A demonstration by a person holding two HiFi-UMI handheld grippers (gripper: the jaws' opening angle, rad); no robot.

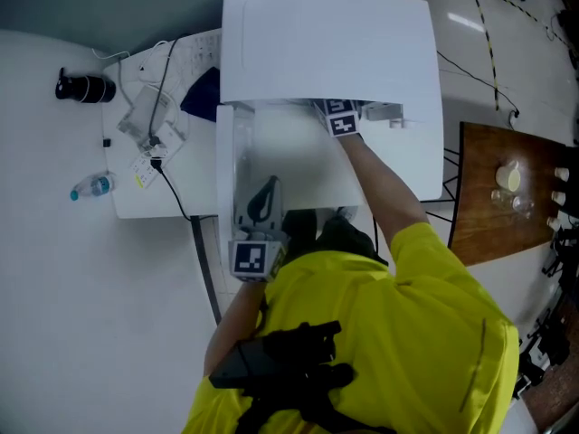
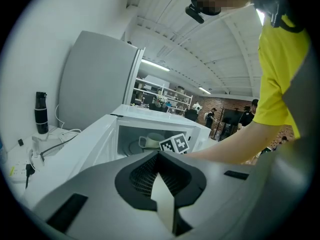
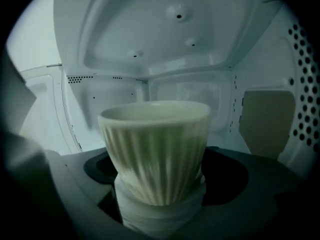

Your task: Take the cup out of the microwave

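Observation:
The pale ribbed cup point(image 3: 155, 144) fills the right gripper view, inside the white microwave point(image 1: 326, 43). My right gripper point(image 3: 160, 204) is shut on the cup's lower part, whose base is hidden by the pads. From the head view only that gripper's marker cube point(image 1: 342, 120) shows at the oven's opening. The left gripper view shows the cup point(image 2: 151, 141) on the turntable, its handle pointing left. My left gripper point(image 2: 162, 199) is shut on nothing and hovers in front of the oven, beside the open door point(image 1: 226, 170).
On the white table point(image 1: 136, 202) left of the microwave lie cables and papers point(image 1: 149, 125). A black bottle point(image 1: 86, 88) and a small water bottle point(image 1: 93, 187) lie further left. A wooden table point(image 1: 507, 188) with small items stands at the right.

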